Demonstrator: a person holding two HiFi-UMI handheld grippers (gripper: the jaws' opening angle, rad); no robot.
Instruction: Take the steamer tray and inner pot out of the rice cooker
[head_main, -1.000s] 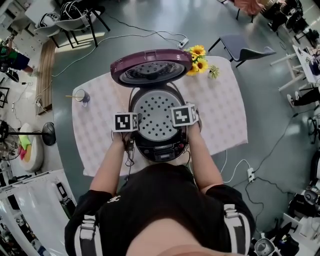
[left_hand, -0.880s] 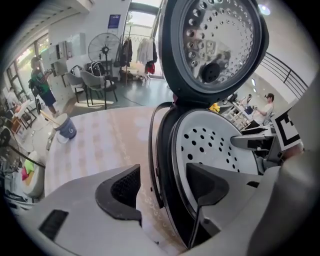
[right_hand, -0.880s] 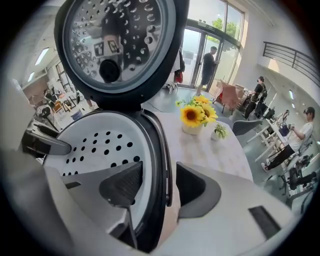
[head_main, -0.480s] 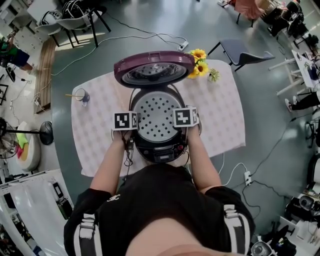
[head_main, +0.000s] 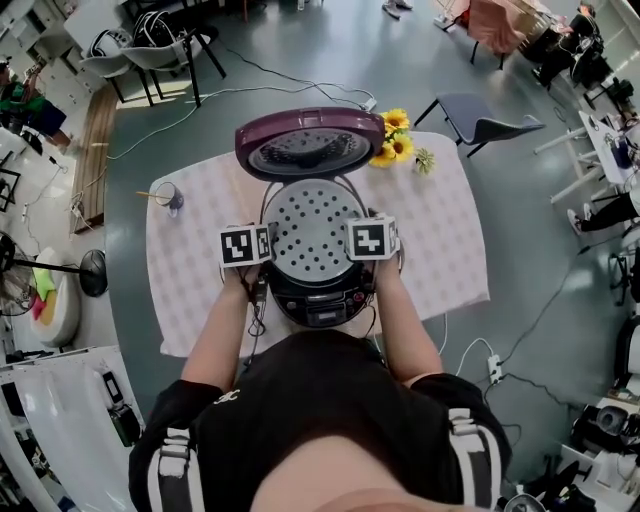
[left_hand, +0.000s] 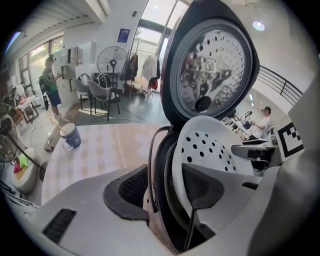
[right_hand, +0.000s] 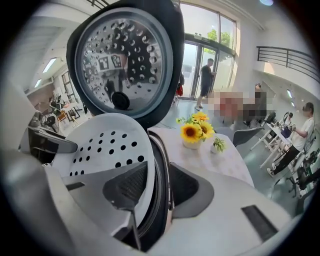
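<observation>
A: Grip status?
B: Left gripper (left_hand: 167, 194) and right gripper (right_hand: 152, 189) have just been closing. Each clamps the rim of the steamer tray (head_main: 310, 225), left and right, at the mouth of the rice cooker (head_main: 318, 300).
A: Next step?
B: Probably lift the tray level, clear of the far lid (head_main: 310, 143). The inner pot is hidden beneath, and it is unclear whether its rim is pinched too.

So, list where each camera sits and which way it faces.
Head view: on the person's head, facing steeply down at the rice cooker; forearms, left gripper, right gripper show.
Left gripper view: rides that gripper, facing its jaws, just closing onto the steamer tray's edge.
Right gripper view: likewise, jaws just closing on the opposite edge.
All three share tray and lid.
</observation>
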